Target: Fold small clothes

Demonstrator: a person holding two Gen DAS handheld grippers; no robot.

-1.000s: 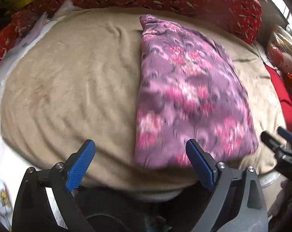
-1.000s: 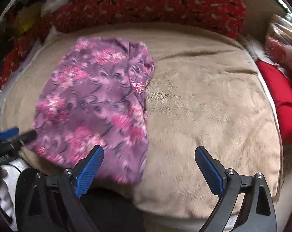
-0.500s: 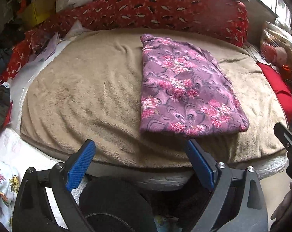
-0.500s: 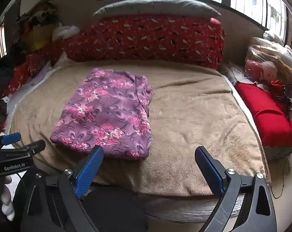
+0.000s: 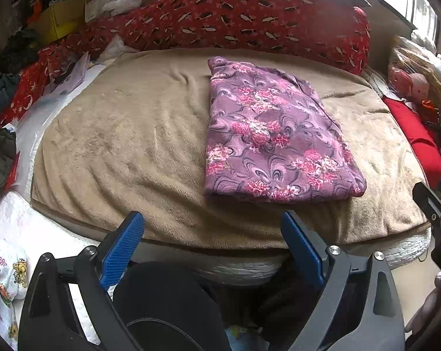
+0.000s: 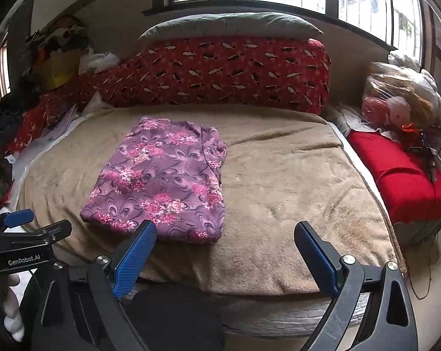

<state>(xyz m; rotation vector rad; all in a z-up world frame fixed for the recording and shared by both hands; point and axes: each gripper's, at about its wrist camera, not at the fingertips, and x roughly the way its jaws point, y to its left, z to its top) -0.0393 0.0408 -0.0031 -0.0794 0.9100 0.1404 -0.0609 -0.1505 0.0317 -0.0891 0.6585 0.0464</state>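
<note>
A purple floral garment (image 5: 273,134) lies folded into a flat rectangle on the tan blanket (image 5: 127,146); it also shows in the right wrist view (image 6: 165,181). My left gripper (image 5: 211,242) is open and empty, held back off the bed's near edge, below the garment. My right gripper (image 6: 225,251) is open and empty, also off the near edge, just right of the garment. Each gripper shows at the edge of the other's view: the right one in the left wrist view (image 5: 434,199), the left one in the right wrist view (image 6: 30,225).
A long red patterned bolster (image 6: 220,73) and a grey pillow (image 6: 229,25) line the back. A red cushion (image 6: 396,172) and bagged toys (image 6: 396,99) sit at the right. Clutter (image 5: 45,17) piles at the left. A printed child's cloth (image 5: 1,272) lies at lower left.
Both grippers have pulled back and up from the bed, away from the garment. The folded garment has stayed in place and now looks smaller and farther.
</note>
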